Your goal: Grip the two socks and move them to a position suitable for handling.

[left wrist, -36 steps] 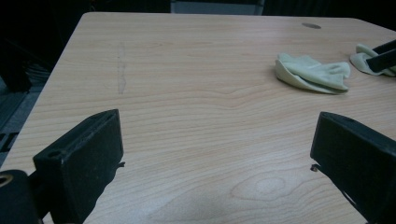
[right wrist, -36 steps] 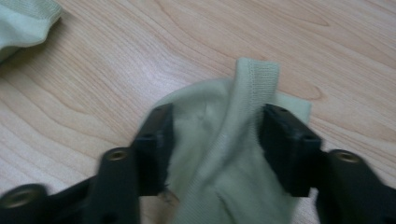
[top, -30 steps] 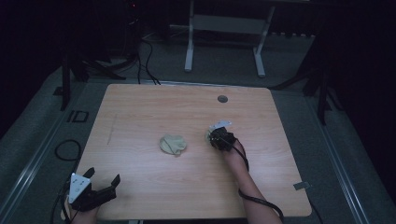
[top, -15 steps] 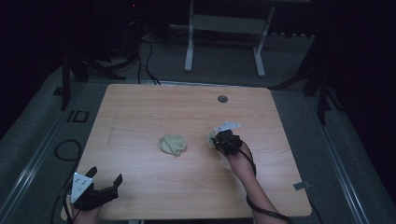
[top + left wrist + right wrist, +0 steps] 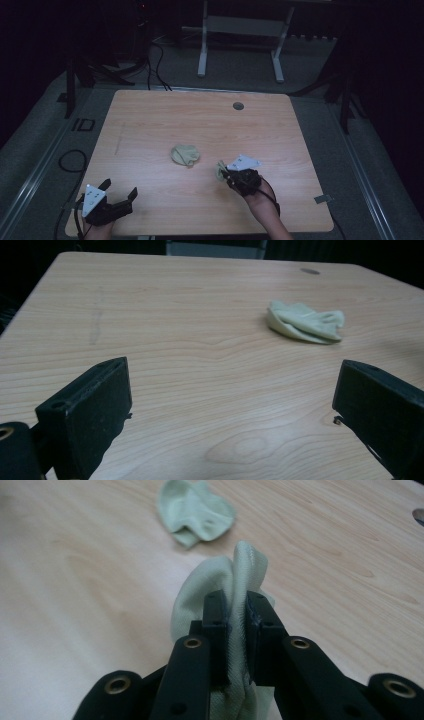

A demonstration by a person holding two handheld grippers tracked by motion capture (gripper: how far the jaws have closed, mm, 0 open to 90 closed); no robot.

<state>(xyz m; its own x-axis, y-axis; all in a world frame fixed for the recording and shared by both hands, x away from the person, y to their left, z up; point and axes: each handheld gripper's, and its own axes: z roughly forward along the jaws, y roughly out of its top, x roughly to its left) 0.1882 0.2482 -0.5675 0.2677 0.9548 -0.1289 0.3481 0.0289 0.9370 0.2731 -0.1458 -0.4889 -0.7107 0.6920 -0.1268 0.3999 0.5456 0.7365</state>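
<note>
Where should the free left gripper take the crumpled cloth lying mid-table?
Probably at the raised fold ridge on top of the crumpled cloth, coming down from above with the open left gripper. It lies low and bunched on the table, so a level approach would likely just push it, while the ridge gives the jaws something to pinch. The right gripper is busy holding another cloth.

A pale wooden table [image 5: 150, 125] carries one crumpled light-green cloth [image 5: 185, 154], lying just beyond and left of the right gripper [image 5: 223, 174], well ahead and right of the left gripper [image 5: 131, 196].
</note>
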